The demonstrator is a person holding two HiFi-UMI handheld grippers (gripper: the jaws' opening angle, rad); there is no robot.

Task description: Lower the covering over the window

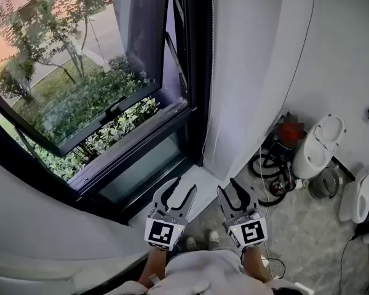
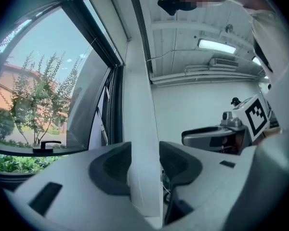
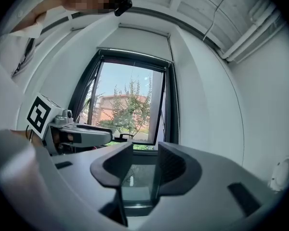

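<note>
Both tools are held level, low in front of the window (image 1: 172,72), side by side and apart.

Left gripper (image 1: 181,190): jaws wide apart, nothing between the pads. The white upright seen through the gap in its own view is the wall edge (image 2: 142,105) beyond, not a held thing.

Right gripper (image 1: 235,192): jaws also parted and empty. Its view looks through the gap at the lower pane (image 3: 135,179), well ahead.

Covering (image 3: 135,53): the pale strip along the top of the frame in the right gripper view is probably the covering, drawn fully up. It lies above and ahead of both grippers and runs across the window's width. The head view does not show it at all. The glass is bare and the sash (image 1: 80,125) is tilted outward.

Key relation: a thin cord (image 1: 212,72) runs straight down the white reveal, just beside the window's right-hand frame. Its long axis is vertical, and it ends near the sill (image 1: 200,176). I cannot tell for certain that it drives the covering.

- The cord lies ahead of the tools, between their two lines.
- It is on the right gripper's side of the window, so that hand looks slightly nearer.

Judgement: nothing has been lowered yet. You'd need to reach forward with the right gripper, turn its jaws to straddle the vertical line, and pull along it.
</note>
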